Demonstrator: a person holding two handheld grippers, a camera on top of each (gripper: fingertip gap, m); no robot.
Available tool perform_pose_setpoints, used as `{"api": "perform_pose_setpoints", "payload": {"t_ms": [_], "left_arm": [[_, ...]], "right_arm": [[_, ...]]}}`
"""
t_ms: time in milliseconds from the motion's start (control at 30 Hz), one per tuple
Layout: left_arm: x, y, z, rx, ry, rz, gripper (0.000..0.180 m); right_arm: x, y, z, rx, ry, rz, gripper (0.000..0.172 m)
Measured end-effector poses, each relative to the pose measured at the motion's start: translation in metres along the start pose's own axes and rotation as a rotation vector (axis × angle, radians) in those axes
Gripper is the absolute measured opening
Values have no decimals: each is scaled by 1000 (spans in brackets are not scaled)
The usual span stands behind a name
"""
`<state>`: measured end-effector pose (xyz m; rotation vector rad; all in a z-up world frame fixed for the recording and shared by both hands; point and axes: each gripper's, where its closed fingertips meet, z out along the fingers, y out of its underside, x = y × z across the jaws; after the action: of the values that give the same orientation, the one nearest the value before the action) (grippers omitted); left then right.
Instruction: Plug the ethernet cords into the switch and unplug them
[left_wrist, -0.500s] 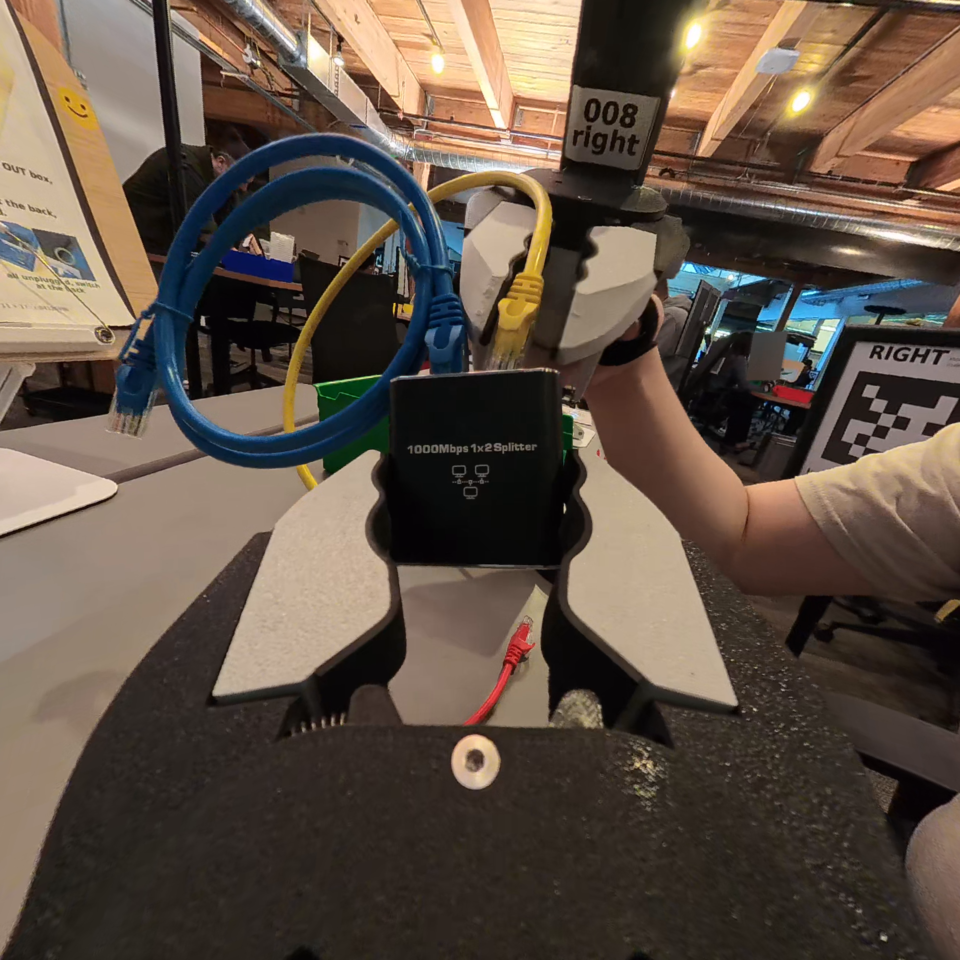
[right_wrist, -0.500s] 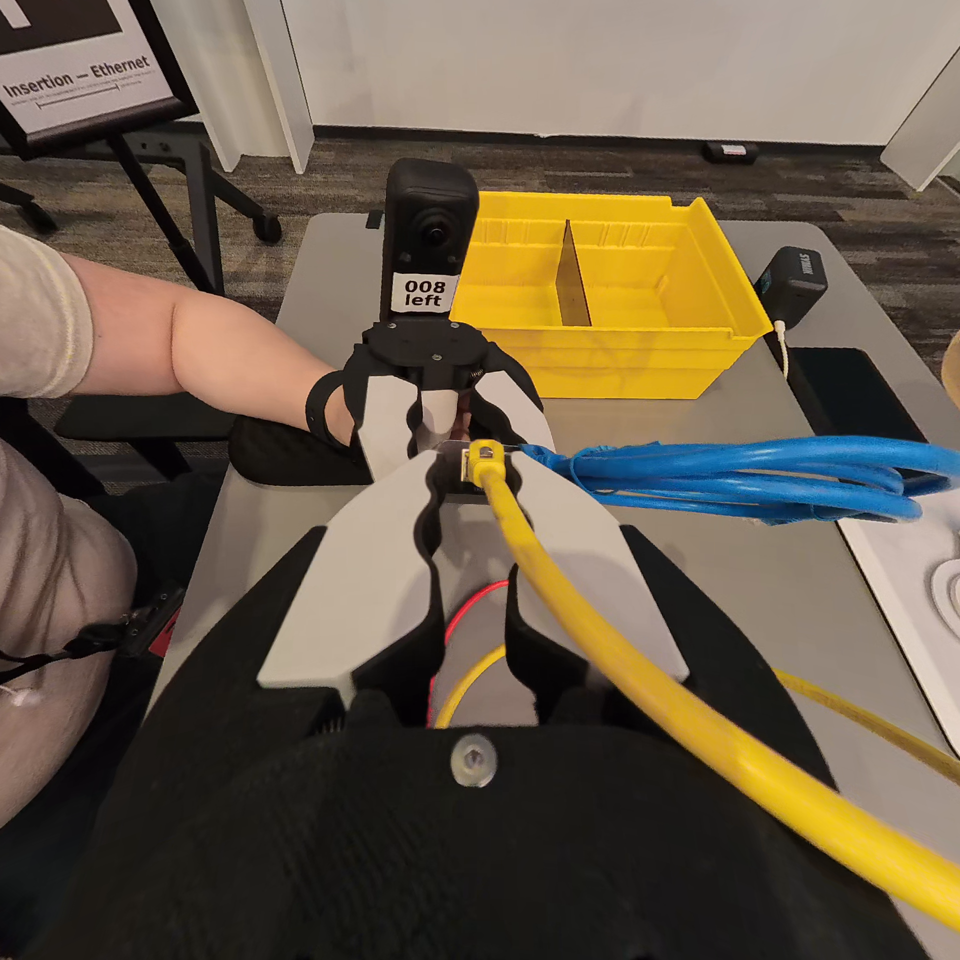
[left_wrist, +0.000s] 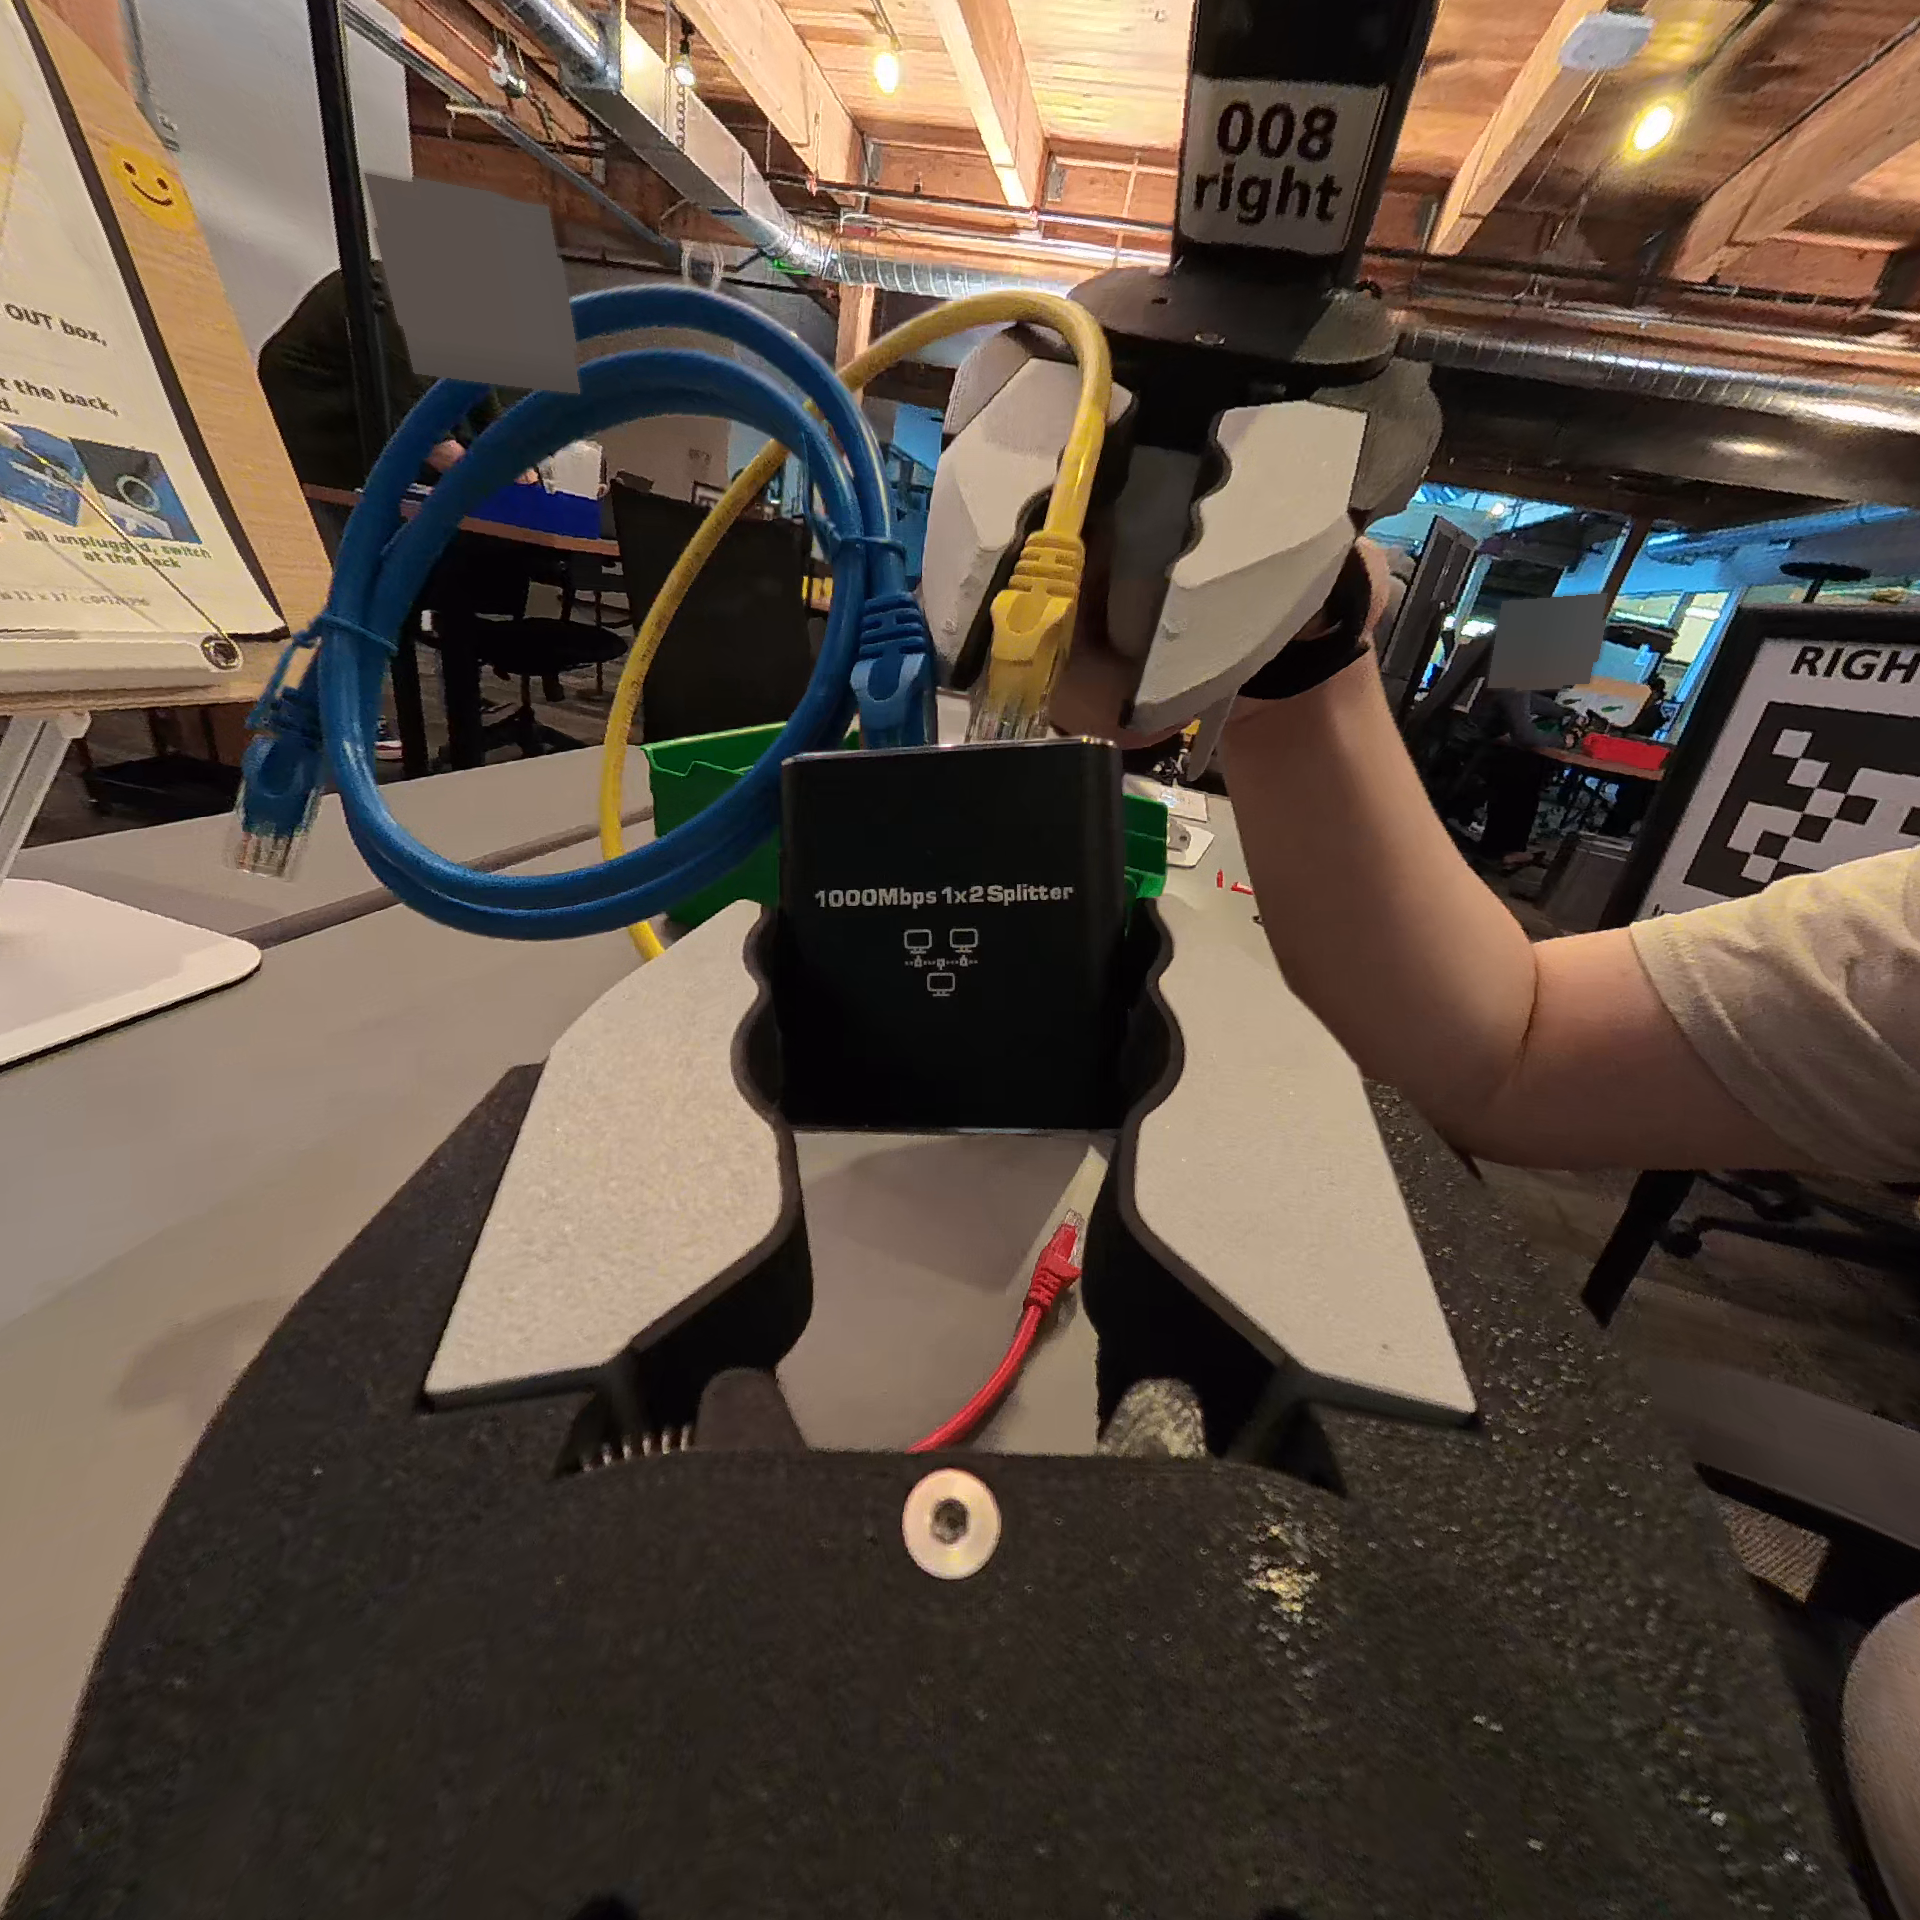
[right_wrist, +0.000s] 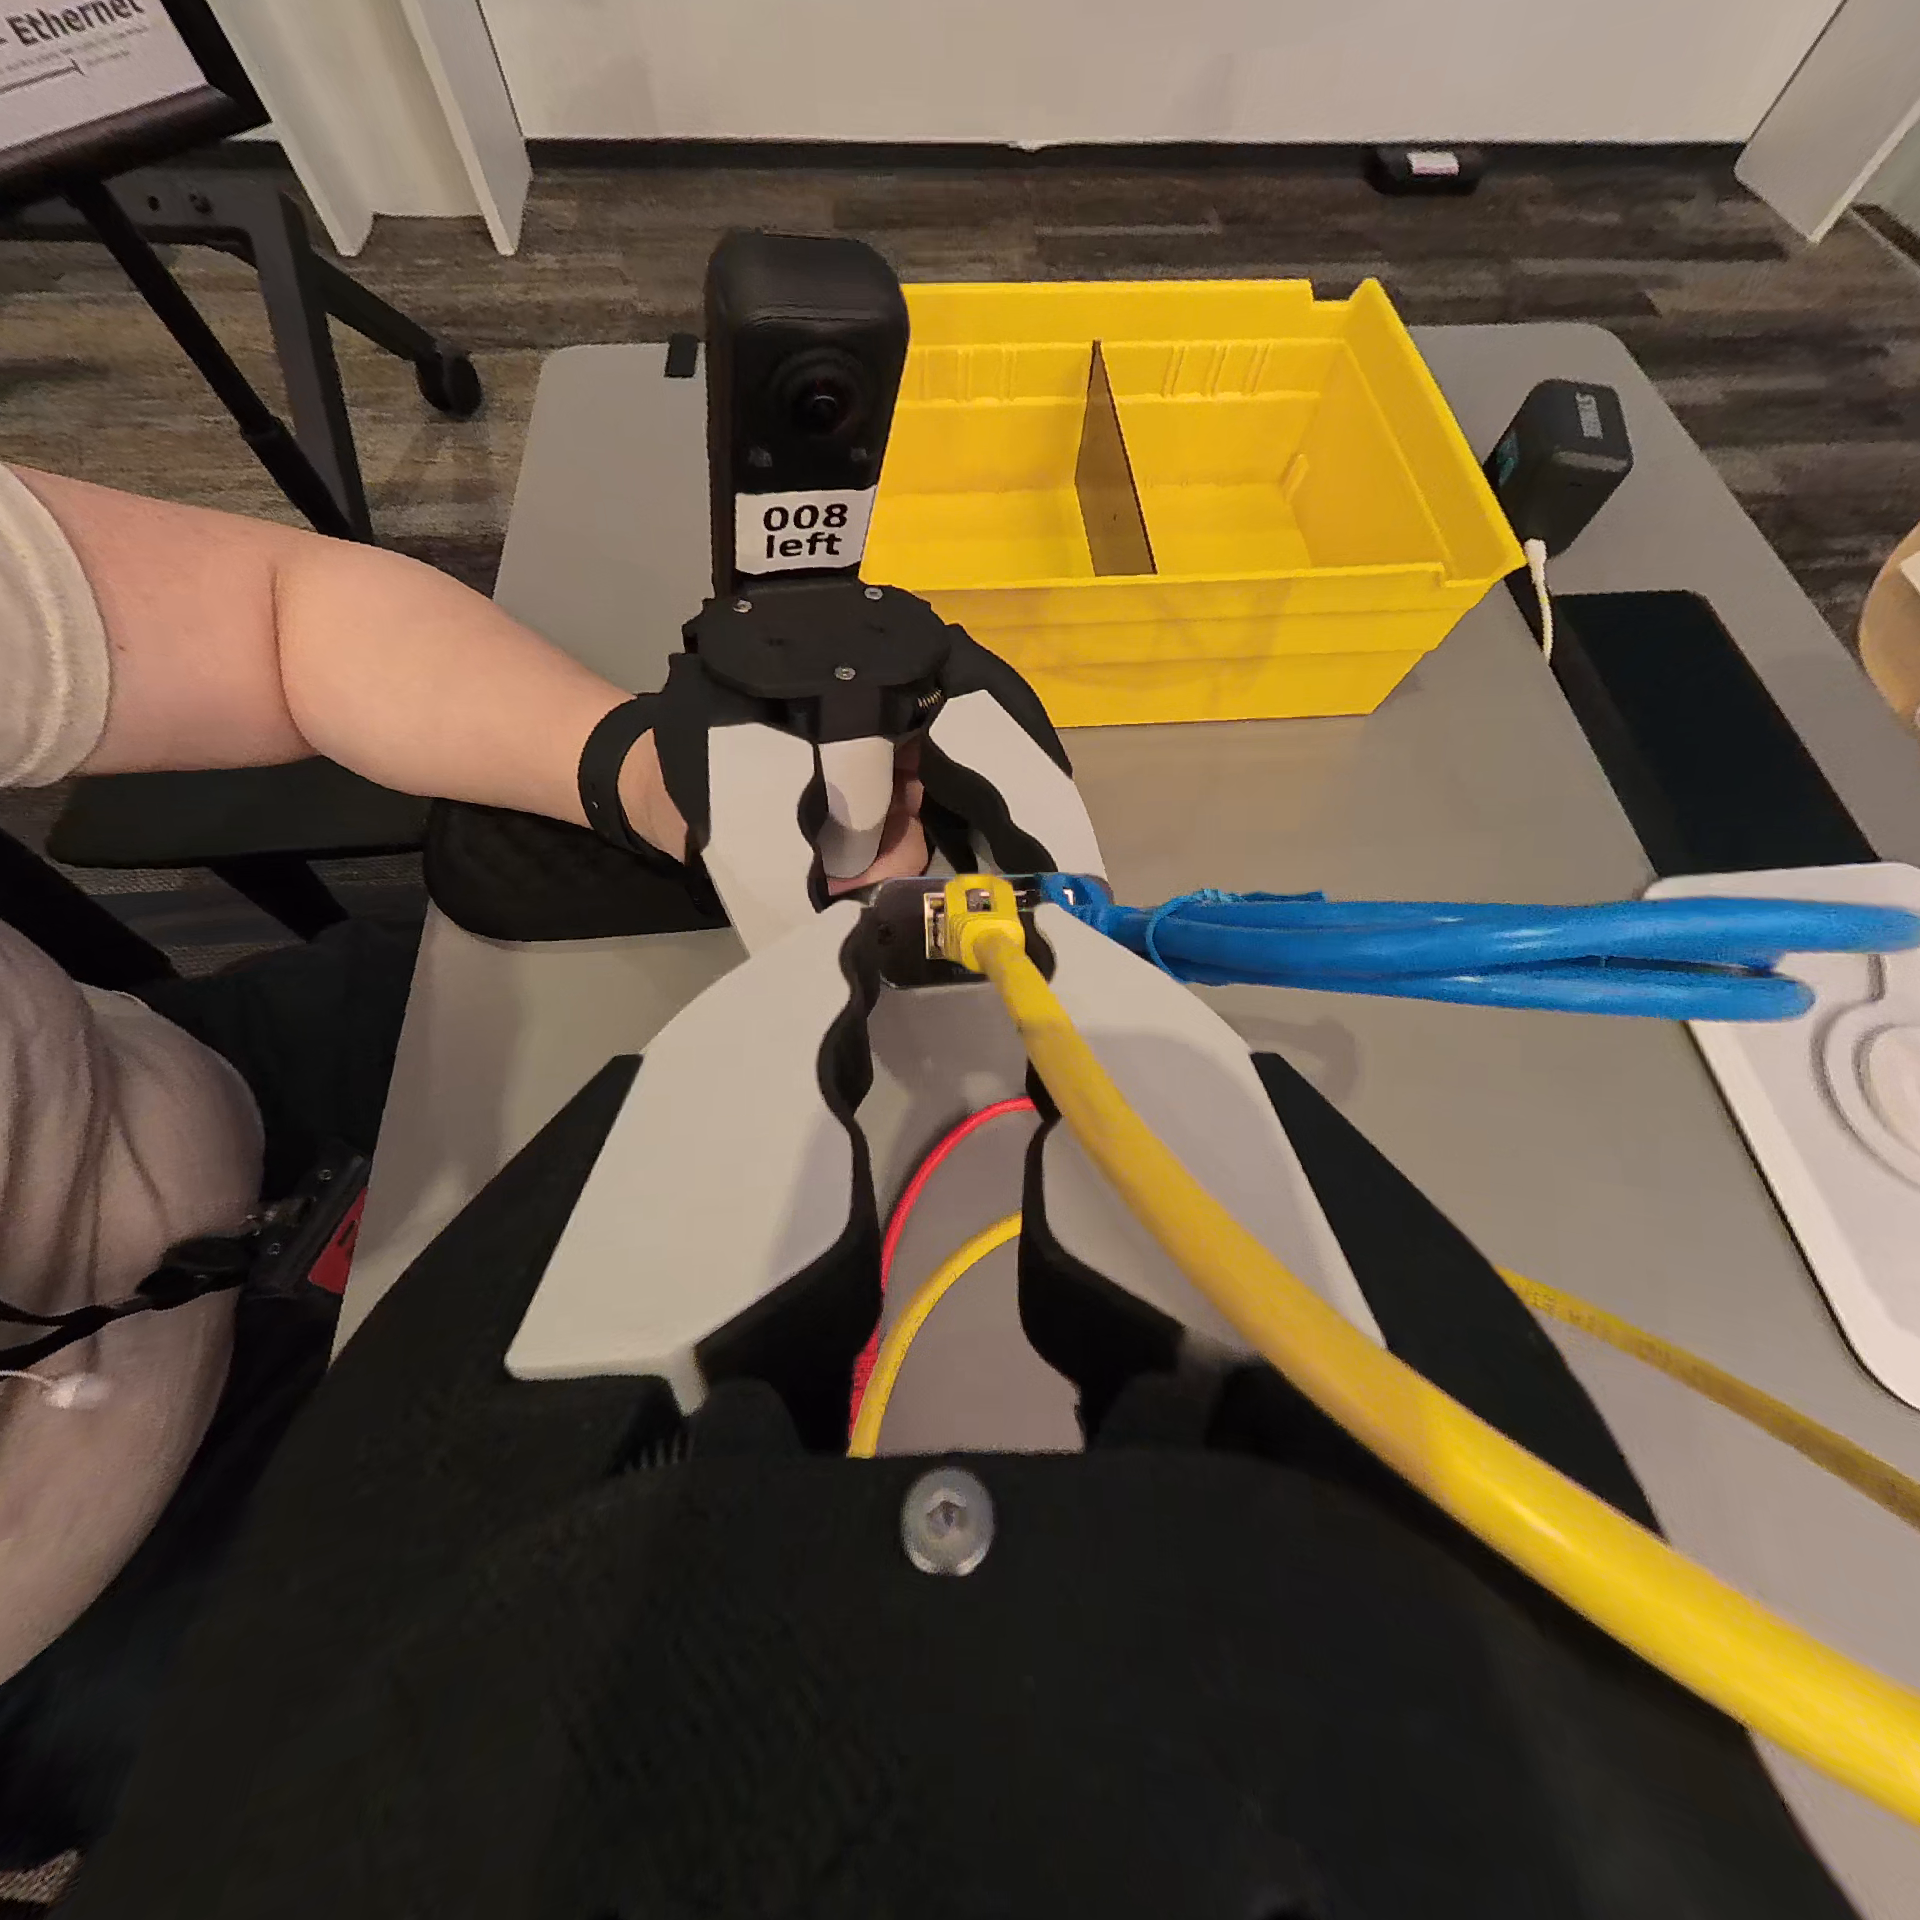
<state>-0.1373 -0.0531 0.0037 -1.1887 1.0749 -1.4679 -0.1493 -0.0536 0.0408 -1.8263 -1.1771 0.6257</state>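
**Switch held up, yellow cord just seated**

Switch (left_wrist: 951, 935), a small black box, sits upright between the pads of the left gripper (left_wrist: 951, 1023), which clamp its two sides and hold it above a grey table (left_wrist: 208, 1122). Two cords enter its top edge. A blue cord (left_wrist: 888, 665), its slack tied in a loop that hangs off to the left, is plugged into one port. A yellow cord (left_wrist: 1023, 634) goes into the port beside it, its clear plug tip partly sunk in.

The right gripper (right_wrist: 956, 935) hovers at that plug with its fingers (right_wrist: 727, 1049) spread; the yellow cord lies over the right finger, and neither pad presses it, so the plug looks released. A red cord (left_wrist: 1039, 1309) lies loose on the table under the grippers. A yellow bin (right_wrist: 1174, 623) stands at the far edge.

The plugging-in step seems about done. Next likely comes unplugging: pinch a plug's body, press its latch tab, and pull straight out while the left gripper steadies the switch.
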Motion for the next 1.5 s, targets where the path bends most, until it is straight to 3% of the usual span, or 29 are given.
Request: {"api": "perform_pose_setpoints", "payload": {"t_ms": [433, 767, 1000, 1500], "left_arm": [[-2, 7, 4, -53, -86, 114, 63], [-4, 6, 3, -58, -110, 148, 63], [-6, 9, 3, -75, -124, 160, 63], [-2, 2, 0, -37, -98, 169, 63]], "right_arm": [[4, 13, -1, -134, 128, 37, 22], [4, 10, -5, -109, 136, 176, 27], [8, 13, -3, -135, 151, 161, 22], [5, 11, -3, -66, -3, 203, 14]]}}
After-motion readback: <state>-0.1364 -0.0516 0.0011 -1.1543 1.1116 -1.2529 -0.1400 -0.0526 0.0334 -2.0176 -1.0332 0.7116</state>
